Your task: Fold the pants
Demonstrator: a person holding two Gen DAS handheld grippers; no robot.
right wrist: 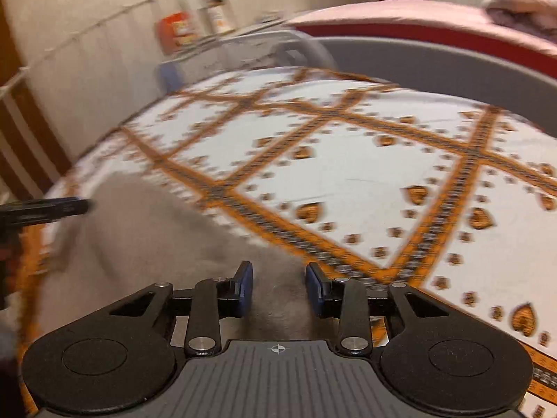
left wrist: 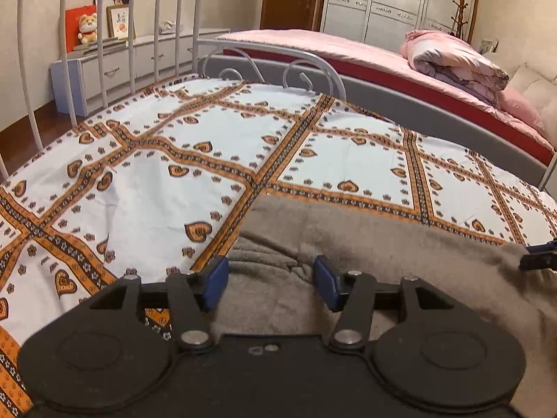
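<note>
The grey fleecy pants [left wrist: 383,237] lie on the patterned bedsheet [left wrist: 174,174], near the front edge. My left gripper [left wrist: 271,282] is open, its blue pads apart just above the pants' left part. My right gripper [right wrist: 278,287] is open over the pants [right wrist: 156,237] near their right edge; that view is motion-blurred. The right gripper's tip shows at the right edge of the left wrist view [left wrist: 539,257], and the left gripper's tip shows at the left edge of the right wrist view [right wrist: 45,209]. Neither gripper holds cloth.
A white metal bedframe [left wrist: 132,35] stands at the bed's far end. A second bed with a pink cover [left wrist: 365,55] and a rolled quilt [left wrist: 452,62] is beyond. White drawers [left wrist: 115,66] hold a toy and frames.
</note>
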